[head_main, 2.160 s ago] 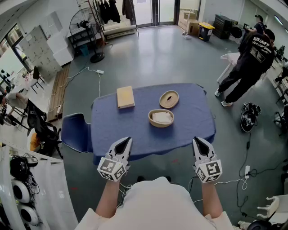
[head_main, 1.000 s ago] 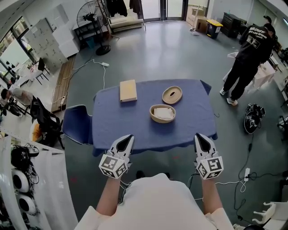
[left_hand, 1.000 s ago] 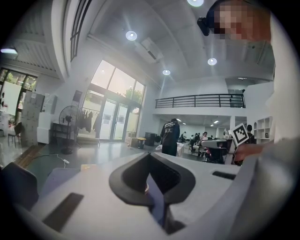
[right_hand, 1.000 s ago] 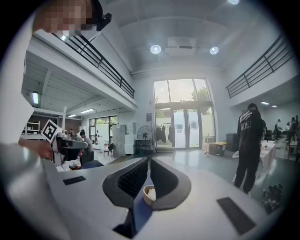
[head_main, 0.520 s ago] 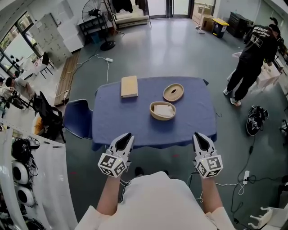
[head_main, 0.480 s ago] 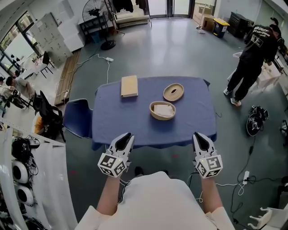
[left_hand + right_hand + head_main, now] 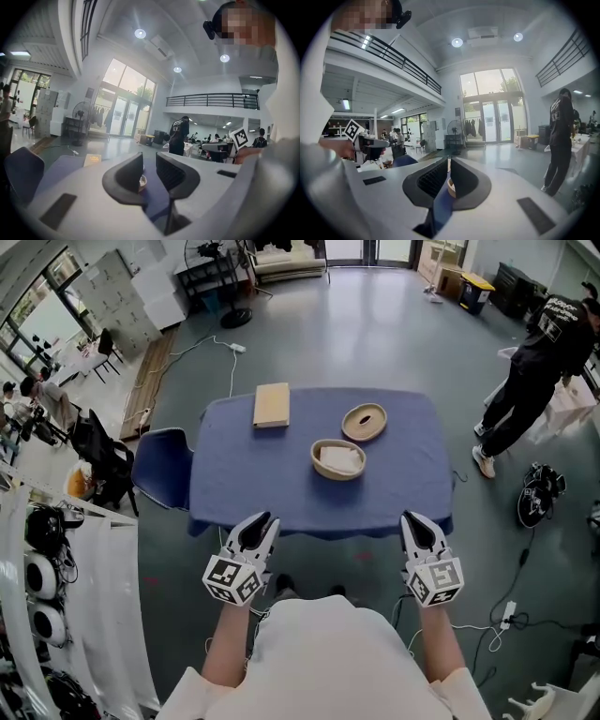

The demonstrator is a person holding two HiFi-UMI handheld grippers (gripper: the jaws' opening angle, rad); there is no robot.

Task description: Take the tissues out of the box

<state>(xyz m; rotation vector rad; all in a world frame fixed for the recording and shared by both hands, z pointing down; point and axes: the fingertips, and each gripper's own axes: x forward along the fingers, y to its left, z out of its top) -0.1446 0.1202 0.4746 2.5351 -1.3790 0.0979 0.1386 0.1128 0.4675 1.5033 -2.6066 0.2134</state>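
Blue-clothed table (image 7: 234,479) lies ahead of both tools; neither is over it yet. Lower left: left gripper (image 7: 257,521), whose jaws have just been opening and now stand parted with nothing between them. Centre: round box (image 7: 316,461), with its lid (image 7: 364,422) already off and lying just beside it, and white tissues (image 7: 341,458) exposed inside. Lower right: right gripper (image 7: 413,520), jaws closed together, empty. Assessment: the left tool appears readied for the first pull; the approach is not yet made.

Large lab hall: mezzanine railing (image 7: 211,99), floor fan (image 7: 453,127)
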